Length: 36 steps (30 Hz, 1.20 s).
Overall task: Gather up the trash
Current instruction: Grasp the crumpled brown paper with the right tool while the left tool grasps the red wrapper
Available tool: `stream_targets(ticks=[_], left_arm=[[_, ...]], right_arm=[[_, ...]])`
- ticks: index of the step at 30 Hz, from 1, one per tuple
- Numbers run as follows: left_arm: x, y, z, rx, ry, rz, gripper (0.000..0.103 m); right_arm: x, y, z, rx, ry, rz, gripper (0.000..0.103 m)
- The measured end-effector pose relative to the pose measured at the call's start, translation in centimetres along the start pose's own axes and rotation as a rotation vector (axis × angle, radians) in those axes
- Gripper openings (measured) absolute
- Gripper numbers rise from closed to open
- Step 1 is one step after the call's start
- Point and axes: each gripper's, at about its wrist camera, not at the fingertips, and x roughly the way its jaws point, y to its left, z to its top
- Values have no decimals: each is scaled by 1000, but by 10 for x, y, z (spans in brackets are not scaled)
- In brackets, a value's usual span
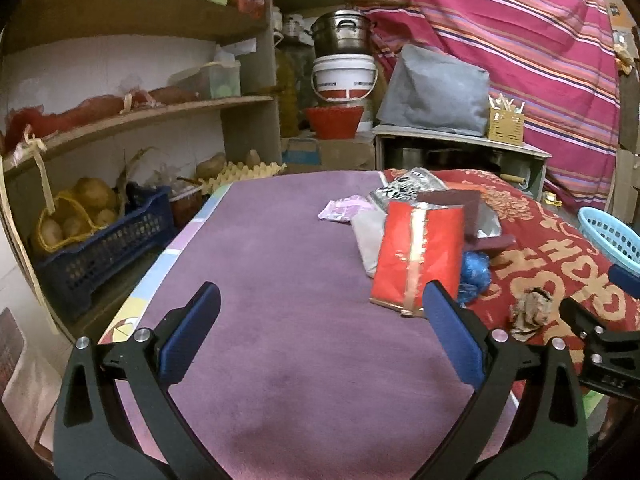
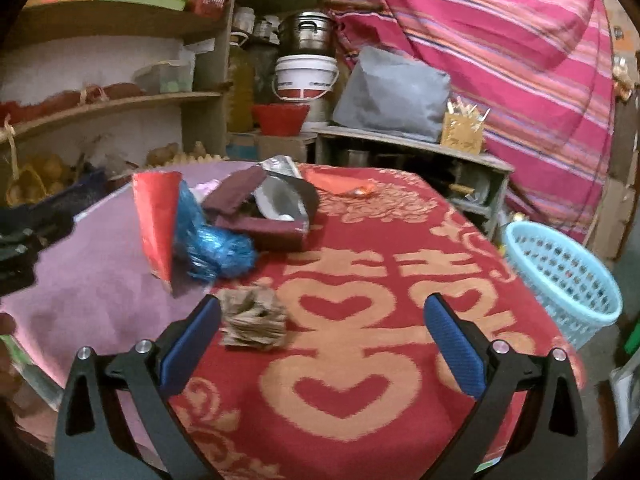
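Observation:
A heap of trash lies on the table: a red and gold bag, crumpled blue plastic, maroon boxes, a silver foil wrapper and a pink wrapper. A crumpled brown paper ball sits apart on the red cloth. My left gripper is open over the purple cloth, its right finger near the red bag. My right gripper is open, its left finger just beside the paper ball. A light blue basket stands at the table's right edge.
Wooden shelves on the left hold potatoes in a blue crate. Behind the table are a white bucket with a metal pot on it, a red bowl, a grey cushion and a striped pink curtain.

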Motion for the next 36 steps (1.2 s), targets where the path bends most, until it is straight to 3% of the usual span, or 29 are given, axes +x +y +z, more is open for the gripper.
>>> stream_targets(ticks=[6, 13, 21, 23, 25, 30, 36], left_arm=[[15, 13, -1, -10, 38, -18, 98], [28, 25, -4, -38, 76, -3, 98], [39, 18, -5, 8, 99, 9, 98], [39, 15, -4, 13, 100, 1, 98], [38, 13, -2, 23, 93, -9, 98], [37, 7, -2, 36, 104, -18, 98], [37, -5, -2, 50, 113, -58, 98]], right_arm=[[11, 20, -4, -69, 28, -2, 99], [27, 19, -1, -57, 67, -34, 99], [41, 17, -3, -47, 120, -9, 98], [42, 16, -3, -54, 123, 10, 90], [46, 17, -2, -56, 147, 45, 72], [50, 21, -1, -57, 171, 136, 43], [36, 12, 10, -68, 128, 160, 41]])
